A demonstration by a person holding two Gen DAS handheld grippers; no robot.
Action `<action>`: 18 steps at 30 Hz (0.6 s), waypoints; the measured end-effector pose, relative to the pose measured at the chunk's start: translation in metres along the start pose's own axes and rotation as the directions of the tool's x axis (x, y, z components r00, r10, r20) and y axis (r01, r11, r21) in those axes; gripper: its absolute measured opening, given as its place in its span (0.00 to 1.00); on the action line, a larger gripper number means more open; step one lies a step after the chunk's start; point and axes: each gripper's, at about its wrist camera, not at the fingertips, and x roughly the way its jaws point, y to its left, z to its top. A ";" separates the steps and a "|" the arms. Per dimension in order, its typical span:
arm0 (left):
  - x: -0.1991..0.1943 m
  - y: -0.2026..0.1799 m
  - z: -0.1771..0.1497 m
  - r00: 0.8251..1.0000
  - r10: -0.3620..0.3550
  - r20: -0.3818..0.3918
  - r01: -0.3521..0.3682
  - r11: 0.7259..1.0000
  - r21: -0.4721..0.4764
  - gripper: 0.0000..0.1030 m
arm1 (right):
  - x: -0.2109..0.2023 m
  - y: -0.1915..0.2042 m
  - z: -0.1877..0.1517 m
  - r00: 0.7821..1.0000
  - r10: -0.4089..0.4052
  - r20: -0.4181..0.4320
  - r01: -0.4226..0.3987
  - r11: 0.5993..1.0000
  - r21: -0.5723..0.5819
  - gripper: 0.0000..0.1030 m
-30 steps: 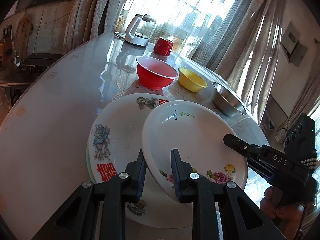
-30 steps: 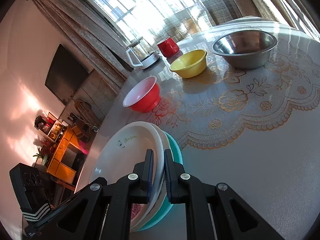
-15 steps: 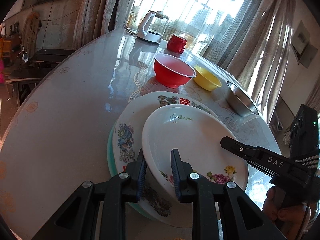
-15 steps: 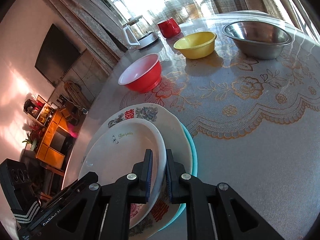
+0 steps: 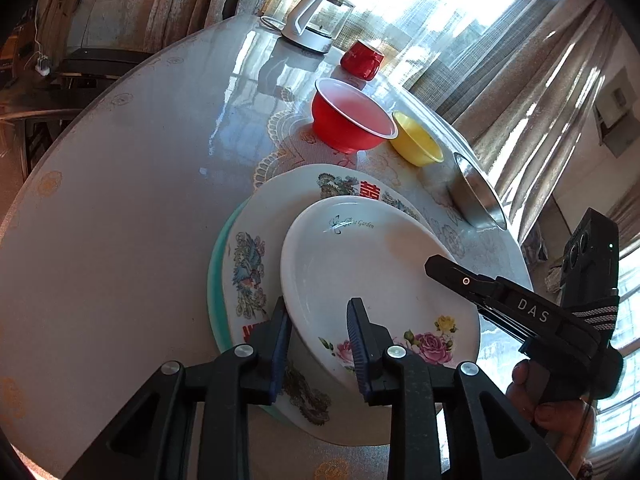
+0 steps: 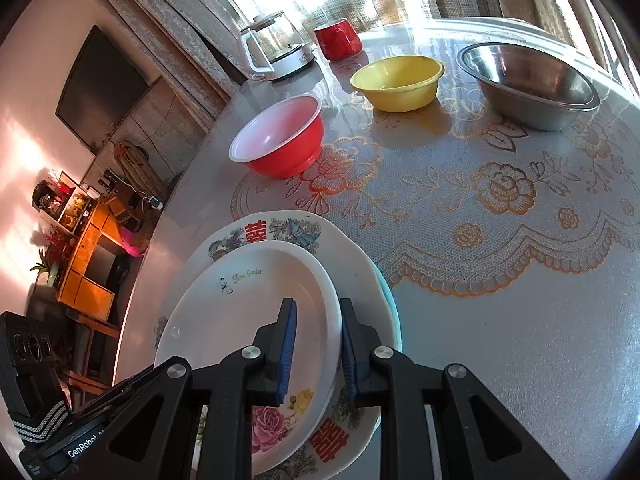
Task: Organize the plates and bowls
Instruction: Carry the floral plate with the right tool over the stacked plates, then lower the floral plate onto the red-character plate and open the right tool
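At the near edge of the round table (image 5: 120, 208), a rose plate (image 5: 372, 264) lies on a larger patterned plate (image 5: 256, 232), itself on a teal plate (image 5: 218, 248). The left gripper (image 5: 318, 328) straddles its near-left rim, jaws just opened and pads clear. The right gripper (image 6: 318, 336) straddles the right rim, likewise released. Farther off stand a red bowl (image 6: 280, 140), a yellow bowl (image 6: 398, 78) and a steel bowl (image 6: 528, 84).
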 end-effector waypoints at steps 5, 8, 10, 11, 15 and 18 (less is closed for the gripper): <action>-0.003 0.001 0.003 0.998 -0.047 -0.041 0.046 0.998 -0.035 0.41 | 0.003 0.005 0.005 1.000 -0.019 -0.018 0.019 1.000 0.009 0.25; -0.006 0.001 0.005 0.995 -0.077 -0.070 0.074 0.996 -0.054 0.49 | 0.005 0.008 0.007 0.999 -0.035 -0.023 0.035 0.999 0.002 0.26; -0.006 0.000 0.006 0.992 -0.090 -0.085 0.085 0.994 -0.067 0.53 | 0.006 0.008 0.007 0.999 -0.032 -0.024 0.032 0.999 0.006 0.26; -0.006 -0.001 0.006 0.991 -0.095 -0.093 0.089 0.994 -0.066 0.55 | 0.007 0.007 0.008 0.999 -0.028 -0.026 0.028 0.999 0.015 0.26; -0.008 -0.001 0.008 0.986 -0.128 -0.111 0.119 0.989 -0.082 0.64 | 0.008 0.006 0.009 0.999 -0.017 -0.030 0.018 0.999 0.027 0.25; -0.011 -0.001 0.007 0.983 -0.140 -0.117 0.131 0.988 -0.083 0.67 | 0.008 0.005 0.007 0.999 -0.013 -0.031 0.014 0.999 0.033 0.25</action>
